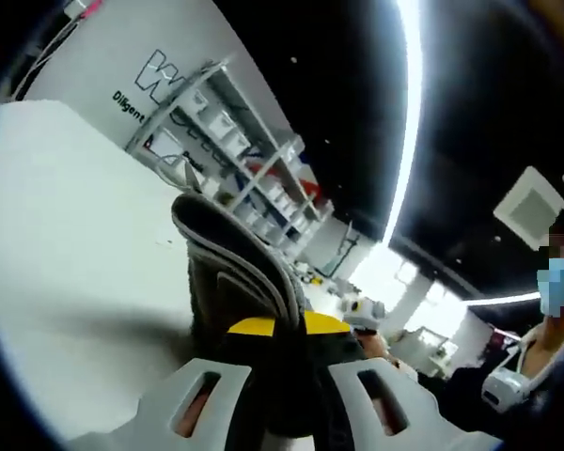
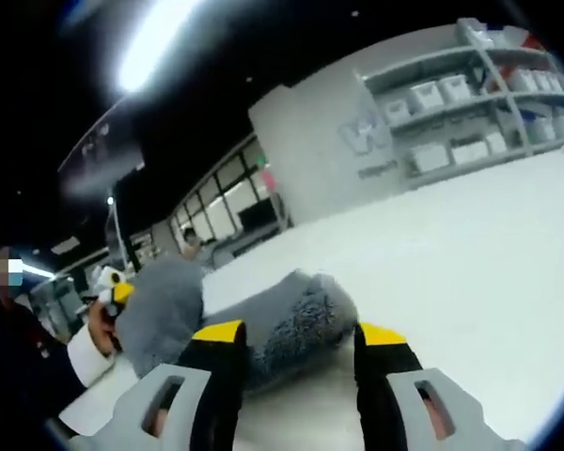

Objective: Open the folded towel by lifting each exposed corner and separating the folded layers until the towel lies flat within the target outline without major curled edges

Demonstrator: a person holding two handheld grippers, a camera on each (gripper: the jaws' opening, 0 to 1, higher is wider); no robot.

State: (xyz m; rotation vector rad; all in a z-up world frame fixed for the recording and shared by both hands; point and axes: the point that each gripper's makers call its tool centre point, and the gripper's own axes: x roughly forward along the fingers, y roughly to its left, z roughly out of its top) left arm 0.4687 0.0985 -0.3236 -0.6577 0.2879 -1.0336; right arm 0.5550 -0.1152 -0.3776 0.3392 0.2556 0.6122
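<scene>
Grey terry is bunching between our left gripper (image 1: 280,352), whose jaws are pinching the towel's (image 2: 291,324) folded edge and raising it. Our right gripper (image 2: 301,362) is hovering with jaws spread around the rolled towel end on the white table (image 2: 470,254). Beyond, storage shelves (image 2: 470,94) are lining the wall.

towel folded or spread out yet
Still folded: the towel lies bunched in a thick grey roll on the table, and layered edges stack between the left gripper.
</scene>
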